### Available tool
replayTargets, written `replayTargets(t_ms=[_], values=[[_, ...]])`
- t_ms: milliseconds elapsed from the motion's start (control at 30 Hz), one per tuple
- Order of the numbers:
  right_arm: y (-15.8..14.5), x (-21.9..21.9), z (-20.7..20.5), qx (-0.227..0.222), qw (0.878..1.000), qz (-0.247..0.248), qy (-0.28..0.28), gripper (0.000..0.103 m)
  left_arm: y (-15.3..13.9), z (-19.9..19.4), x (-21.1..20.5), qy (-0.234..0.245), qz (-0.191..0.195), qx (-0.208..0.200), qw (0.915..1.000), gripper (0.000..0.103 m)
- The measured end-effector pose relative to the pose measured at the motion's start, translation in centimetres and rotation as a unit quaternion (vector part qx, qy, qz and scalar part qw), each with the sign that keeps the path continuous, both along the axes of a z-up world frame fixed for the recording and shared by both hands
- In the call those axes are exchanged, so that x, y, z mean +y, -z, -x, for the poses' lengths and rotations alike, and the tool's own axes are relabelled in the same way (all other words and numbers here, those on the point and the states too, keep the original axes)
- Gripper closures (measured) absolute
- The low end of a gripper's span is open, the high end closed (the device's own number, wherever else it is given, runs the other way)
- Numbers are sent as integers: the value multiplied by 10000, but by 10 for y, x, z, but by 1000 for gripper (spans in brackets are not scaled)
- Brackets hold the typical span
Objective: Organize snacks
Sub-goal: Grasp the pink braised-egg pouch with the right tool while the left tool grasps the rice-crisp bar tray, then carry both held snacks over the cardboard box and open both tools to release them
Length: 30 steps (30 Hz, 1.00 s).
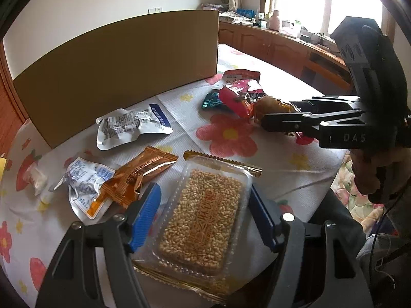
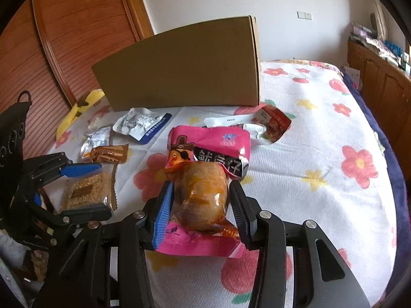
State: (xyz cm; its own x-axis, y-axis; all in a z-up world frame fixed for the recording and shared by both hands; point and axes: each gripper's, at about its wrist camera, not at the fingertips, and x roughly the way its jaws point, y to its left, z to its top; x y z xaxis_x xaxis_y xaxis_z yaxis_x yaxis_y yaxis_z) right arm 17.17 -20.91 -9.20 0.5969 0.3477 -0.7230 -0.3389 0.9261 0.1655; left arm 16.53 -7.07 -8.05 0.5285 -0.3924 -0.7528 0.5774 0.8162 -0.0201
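Note:
In the left wrist view my left gripper [image 1: 204, 190] has its blue pads against both long sides of a clear packet of puffed-rice cake [image 1: 203, 218]. The right wrist view shows the same left gripper [image 2: 105, 188] at the left with the rice cake [image 2: 84, 190] between its fingers. My right gripper [image 2: 201, 187] is shut on a pink-edged packet with a brown chicken leg [image 2: 200, 195] inside, held just above the floral sheet. From the left wrist view, the right gripper [image 1: 282, 118] and the chicken packet [image 1: 272, 105] appear at the right.
A cardboard box [image 1: 115, 69] stands upright behind the snacks. On the floral sheet [image 2: 308, 154] lie a white-blue packet [image 1: 131, 125], a smaller one [image 1: 82, 182], an orange wrapper [image 1: 138, 174], a pink squid packet [image 2: 221, 143], a red packet [image 2: 274, 123] and a teal one [image 1: 212, 101]. Wooden cabinets [image 1: 269, 43] run behind.

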Motion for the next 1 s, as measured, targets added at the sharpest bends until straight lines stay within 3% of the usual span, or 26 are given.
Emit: replayTargets(t_ms=[233,300,367,500,1000], values=[[0,-1,2,-67,10000,-26,20,58,0,1,1,-3,-1,59,10000,37],[0,-1,2,-69,10000,-35,30,59,-1,4,1,-3,-16,51,10000,41],[0,0,3,-73,10000,-11,33,59,-2,8,2,22,-21,44,10000,51],[-2,0,3,-56,10000,3,21,59,-3,15,4,-22,-68,-31,10000,58],[-15,10,19,-236,9997,102,-6,61,-16,22,10,-204,53,-236,9995,58]])
